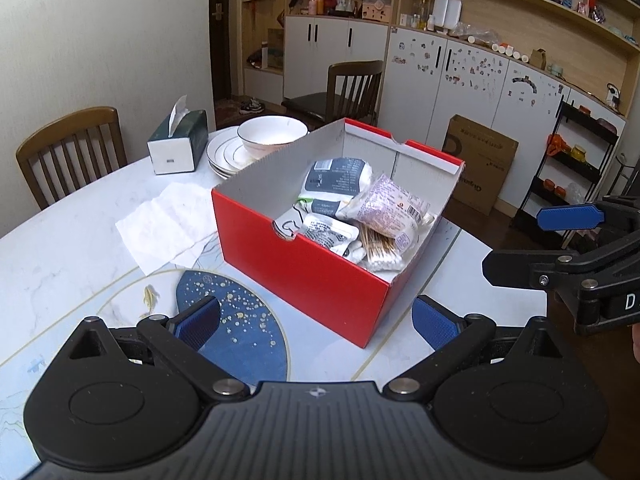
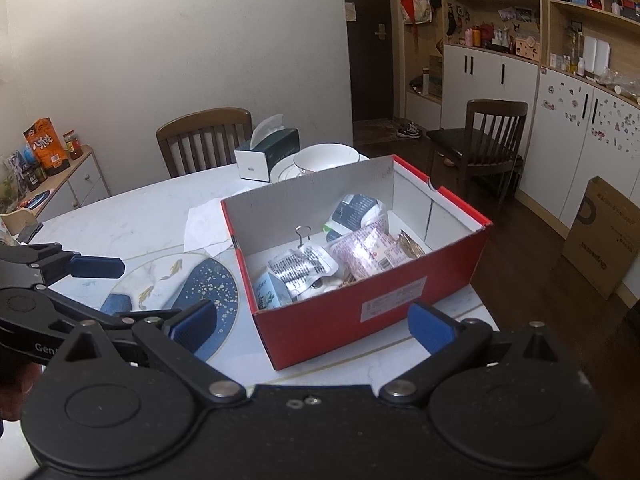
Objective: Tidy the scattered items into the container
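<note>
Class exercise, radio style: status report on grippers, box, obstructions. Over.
Left gripper open, empty. Right gripper open, empty. Red box holds packets and cotton swabs. Loose tissue beside box; nothing blocking.

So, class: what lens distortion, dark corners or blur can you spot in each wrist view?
Left wrist view: shelving bows in curves, corners darken, red box stays sharp. Right wrist view: wall cabinets lean and bend, corners are black, light is dim, left gripper sits soft at the edge.
</note>
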`<state>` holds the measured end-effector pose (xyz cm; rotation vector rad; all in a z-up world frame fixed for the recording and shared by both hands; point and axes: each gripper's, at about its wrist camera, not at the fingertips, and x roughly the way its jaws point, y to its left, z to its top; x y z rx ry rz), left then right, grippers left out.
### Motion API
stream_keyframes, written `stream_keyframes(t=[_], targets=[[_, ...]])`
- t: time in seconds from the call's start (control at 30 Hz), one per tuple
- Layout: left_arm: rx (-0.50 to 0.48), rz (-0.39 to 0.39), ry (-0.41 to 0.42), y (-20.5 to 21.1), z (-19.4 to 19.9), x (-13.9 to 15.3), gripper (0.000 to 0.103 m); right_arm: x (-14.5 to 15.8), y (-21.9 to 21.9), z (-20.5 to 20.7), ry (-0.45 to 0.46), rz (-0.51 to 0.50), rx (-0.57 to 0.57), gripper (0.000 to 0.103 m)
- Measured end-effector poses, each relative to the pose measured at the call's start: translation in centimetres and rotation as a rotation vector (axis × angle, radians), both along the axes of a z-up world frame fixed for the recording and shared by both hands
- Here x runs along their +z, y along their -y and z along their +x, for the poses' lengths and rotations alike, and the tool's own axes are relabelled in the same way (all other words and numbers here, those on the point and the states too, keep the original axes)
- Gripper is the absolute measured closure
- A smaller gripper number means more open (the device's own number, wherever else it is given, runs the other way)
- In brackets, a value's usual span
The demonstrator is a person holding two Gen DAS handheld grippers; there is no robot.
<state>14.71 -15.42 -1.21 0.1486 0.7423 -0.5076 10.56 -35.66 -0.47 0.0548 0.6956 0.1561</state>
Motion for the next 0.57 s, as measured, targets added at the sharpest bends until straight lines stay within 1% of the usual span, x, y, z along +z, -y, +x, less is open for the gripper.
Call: stream_keyframes(t=[0.57], targets=[[-0.014,0.012,0.001,0.59,-0.33,-0.23,0.001,-0.65,-0.09,-0.17,-0.032,-0.012,-0.015,0.001]])
